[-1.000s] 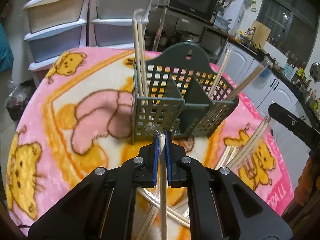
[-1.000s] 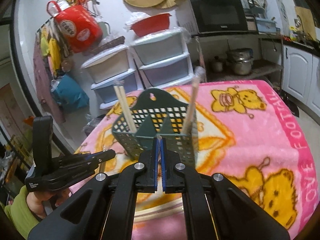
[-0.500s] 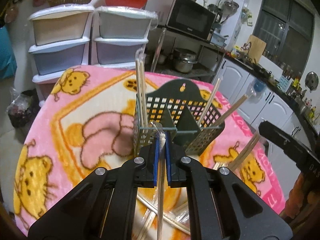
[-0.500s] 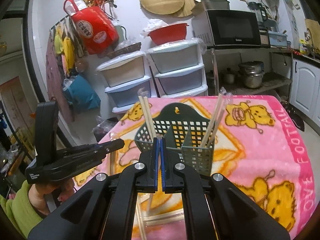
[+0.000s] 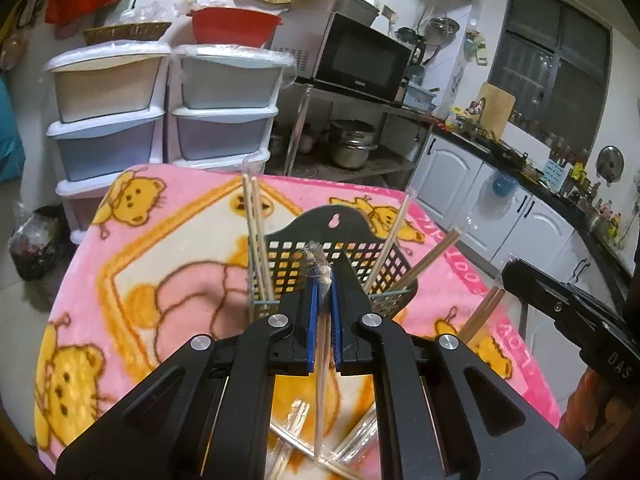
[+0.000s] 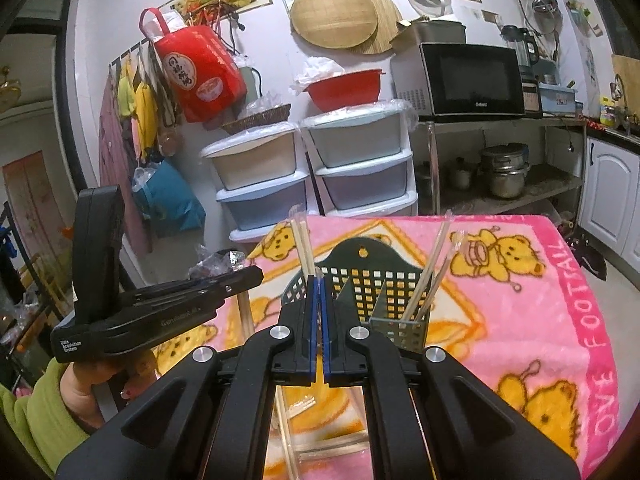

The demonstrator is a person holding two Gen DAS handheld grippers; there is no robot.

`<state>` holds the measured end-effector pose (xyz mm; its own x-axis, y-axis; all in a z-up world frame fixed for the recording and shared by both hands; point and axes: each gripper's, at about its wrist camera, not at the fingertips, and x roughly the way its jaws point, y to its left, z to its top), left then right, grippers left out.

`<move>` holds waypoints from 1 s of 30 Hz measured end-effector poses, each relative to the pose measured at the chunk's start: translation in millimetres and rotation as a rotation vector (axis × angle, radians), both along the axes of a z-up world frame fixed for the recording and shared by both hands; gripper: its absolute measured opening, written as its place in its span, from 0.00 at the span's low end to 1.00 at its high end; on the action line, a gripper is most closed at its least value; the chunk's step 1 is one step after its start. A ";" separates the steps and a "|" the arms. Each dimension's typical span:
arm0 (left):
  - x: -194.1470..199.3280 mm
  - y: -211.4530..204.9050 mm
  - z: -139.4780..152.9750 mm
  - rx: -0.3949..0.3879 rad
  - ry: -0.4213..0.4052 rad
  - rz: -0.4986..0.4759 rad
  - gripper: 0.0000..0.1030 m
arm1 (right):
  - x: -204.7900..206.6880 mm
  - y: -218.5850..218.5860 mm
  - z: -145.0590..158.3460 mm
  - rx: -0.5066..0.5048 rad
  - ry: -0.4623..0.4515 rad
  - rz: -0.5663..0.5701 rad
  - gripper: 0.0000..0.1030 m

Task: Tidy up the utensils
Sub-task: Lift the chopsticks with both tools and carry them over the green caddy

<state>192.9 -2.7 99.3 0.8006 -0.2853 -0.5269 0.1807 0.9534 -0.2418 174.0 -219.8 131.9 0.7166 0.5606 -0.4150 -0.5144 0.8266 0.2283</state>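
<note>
A dark green perforated utensil holder stands on the pink blanket, with wrapped chopsticks upright in its left compartment and leaning in its right one. My left gripper is shut on a plastic-wrapped pair of chopsticks, held upright above and in front of the holder. My right gripper is shut with nothing visible in it, raised in front of the holder. The left gripper also shows in the right wrist view. More wrapped chopsticks lie on the blanket below.
The table is covered by a pink bear-print blanket. Stacked plastic drawers stand behind it. A metal shelf with a microwave and pots stands at the back. White cabinets run along the right.
Both grippers have risen and drawn back from the holder, which now looks smaller and lower. The left gripper still holds its wrapped chopsticks.
</note>
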 end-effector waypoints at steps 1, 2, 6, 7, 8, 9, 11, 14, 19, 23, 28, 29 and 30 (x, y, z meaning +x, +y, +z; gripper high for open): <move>0.0 -1.2 2.5 0.000 -0.006 -0.001 0.03 | 0.4 -0.8 1.2 0.001 -0.005 -0.002 0.02; 0.0 -1.7 4.2 -0.001 -0.011 -0.004 0.03 | 0.0 -1.5 3.3 0.002 -0.010 -0.004 0.02; -0.2 -4.8 13.2 -0.005 -0.030 -0.011 0.03 | -1.3 -1.2 11.5 0.009 -0.031 -0.005 0.02; -0.2 -5.4 14.9 -0.005 -0.033 -0.011 0.03 | -1.4 -1.4 13.1 0.012 -0.036 -0.003 0.02; -0.1 -5.9 16.6 -0.005 -0.037 -0.012 0.03 | -1.9 -1.1 14.5 0.014 -0.039 -0.001 0.02; 0.2 -6.2 18.6 -0.004 -0.041 -0.013 0.03 | -2.0 -1.1 15.8 0.017 -0.043 0.000 0.02; 1.1 -6.7 21.5 -0.004 -0.046 -0.014 0.03 | -2.1 -0.1 19.2 0.018 -0.053 0.002 0.02; 2.1 -7.5 25.2 -0.005 -0.054 -0.015 0.03 | -1.1 1.6 24.1 0.018 -0.064 0.002 0.02; 3.6 -8.6 32.7 -0.005 -0.073 -0.015 0.03 | 0.8 4.2 31.8 0.014 -0.086 0.004 0.02; 6.0 -8.9 38.9 -0.006 -0.087 -0.010 0.03 | 4.0 6.4 39.0 0.015 -0.103 0.011 0.02; 10.8 -8.5 49.3 -0.007 -0.107 -0.004 0.03 | 9.5 10.8 47.3 0.010 -0.124 0.014 0.02; 11.6 -9.2 51.6 -0.005 -0.112 -0.002 0.03 | 11.2 11.3 48.7 0.011 -0.125 0.014 0.02; 12.5 -9.8 53.7 -0.004 -0.115 -0.003 0.03 | 12.3 11.7 49.8 0.012 -0.127 0.013 0.02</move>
<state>205.3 -12.6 153.0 0.8549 -0.2897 -0.4304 0.2104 0.9519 -0.2227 186.3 -208.1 181.7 0.7559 0.5743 -0.3145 -0.5504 0.8174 0.1699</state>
